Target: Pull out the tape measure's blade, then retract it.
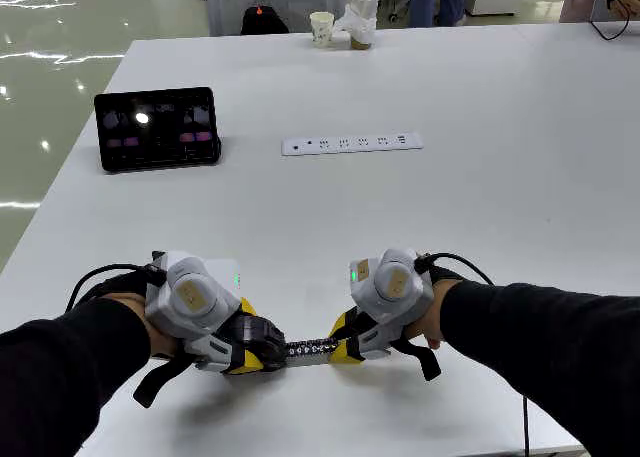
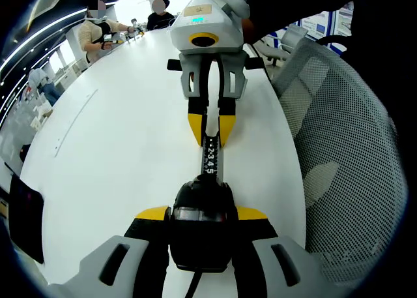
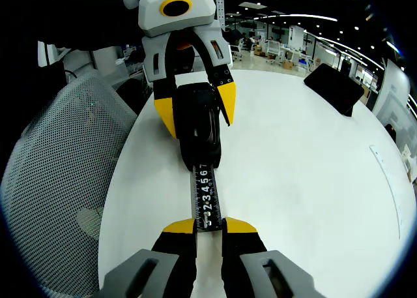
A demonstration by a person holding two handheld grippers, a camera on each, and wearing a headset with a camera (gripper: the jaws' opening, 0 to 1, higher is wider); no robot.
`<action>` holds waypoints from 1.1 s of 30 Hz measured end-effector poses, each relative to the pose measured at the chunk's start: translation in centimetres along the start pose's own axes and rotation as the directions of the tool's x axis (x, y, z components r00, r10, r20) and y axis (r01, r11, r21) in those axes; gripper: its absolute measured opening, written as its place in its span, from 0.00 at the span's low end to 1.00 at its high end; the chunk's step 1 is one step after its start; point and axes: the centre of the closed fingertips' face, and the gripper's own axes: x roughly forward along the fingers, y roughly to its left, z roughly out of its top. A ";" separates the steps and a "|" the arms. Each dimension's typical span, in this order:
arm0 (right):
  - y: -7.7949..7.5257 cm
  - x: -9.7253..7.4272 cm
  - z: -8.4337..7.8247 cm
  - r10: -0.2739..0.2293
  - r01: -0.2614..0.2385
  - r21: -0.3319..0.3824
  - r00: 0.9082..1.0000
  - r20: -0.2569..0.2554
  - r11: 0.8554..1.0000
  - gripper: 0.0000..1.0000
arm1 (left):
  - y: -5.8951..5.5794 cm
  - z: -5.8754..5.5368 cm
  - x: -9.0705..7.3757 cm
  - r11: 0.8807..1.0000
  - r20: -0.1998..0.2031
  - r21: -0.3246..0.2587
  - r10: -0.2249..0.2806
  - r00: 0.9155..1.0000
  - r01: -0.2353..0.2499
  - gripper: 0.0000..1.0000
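- Clamping the tape measure (image 2: 202, 236) between its fingers (image 2: 154, 213), the left gripper (image 2: 202, 214) is holding it near the worktop's (image 2: 117, 154) front edge.
- The right gripper's (image 3: 210, 227) fingers are pinching the blade (image 3: 206, 193) tip (short stretch showing).

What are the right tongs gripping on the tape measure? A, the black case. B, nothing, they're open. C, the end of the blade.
C: the right gripper view shows the right tongs closed on the end of the blade, while the left tongs hold the black case.
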 end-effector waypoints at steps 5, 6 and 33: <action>0.0 -0.2 -0.2 -0.002 0.002 0.001 1.000 -0.002 1.000 0.11 | 0.0 0.0 0.0 1.000 0.001 0.001 0.001 1.000 -0.001 0.31; 0.0 -0.2 -0.2 -0.002 0.002 0.002 1.000 -0.002 1.000 0.11 | 0.0 0.0 0.0 1.000 0.001 0.001 0.001 1.000 -0.001 0.31; 0.0 -0.6 -0.8 0.004 -0.004 -0.002 1.000 -0.004 1.000 0.10 | -0.1 0.1 0.1 1.000 0.007 -0.003 0.002 1.000 -0.002 0.31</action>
